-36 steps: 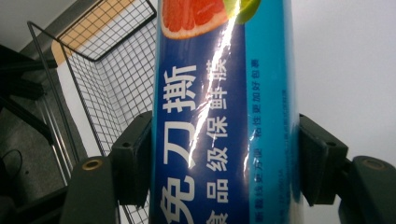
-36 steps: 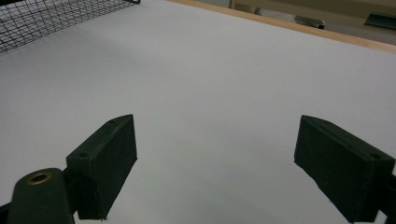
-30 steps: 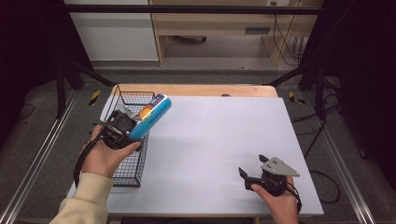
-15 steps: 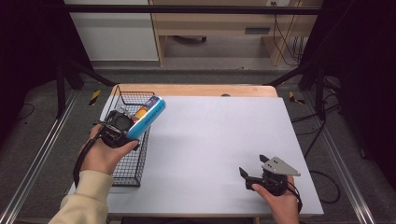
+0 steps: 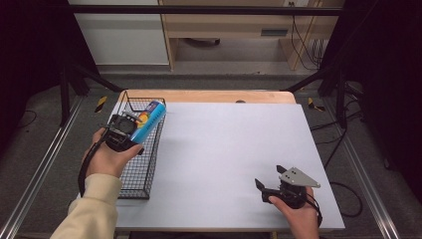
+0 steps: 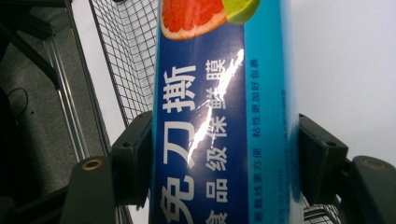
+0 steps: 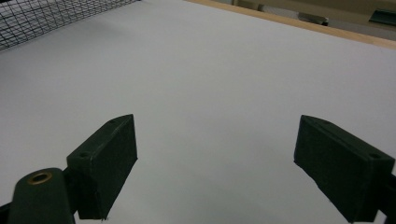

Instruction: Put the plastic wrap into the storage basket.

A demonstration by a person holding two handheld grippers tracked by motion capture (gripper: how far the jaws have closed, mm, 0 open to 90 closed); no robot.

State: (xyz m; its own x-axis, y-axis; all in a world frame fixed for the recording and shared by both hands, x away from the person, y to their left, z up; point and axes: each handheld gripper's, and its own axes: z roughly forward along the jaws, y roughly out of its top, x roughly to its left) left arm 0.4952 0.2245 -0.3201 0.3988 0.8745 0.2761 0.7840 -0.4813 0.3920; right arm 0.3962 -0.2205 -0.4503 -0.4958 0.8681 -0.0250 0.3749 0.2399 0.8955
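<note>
Your left gripper had its jaws clamped on the blue box over the wire basket at the table's left, your right gripper rested near right, jaws spread wide.

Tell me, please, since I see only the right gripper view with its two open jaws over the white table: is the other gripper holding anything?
Observer: Yes, the left gripper is shut on a blue box, one pad on each side.
Operator: Where is that box?
Observer: Tilted above the wire basket at the table's left edge.
Operator: What is printed on it?
Observer: White Chinese characters and citrus slices.
</note>
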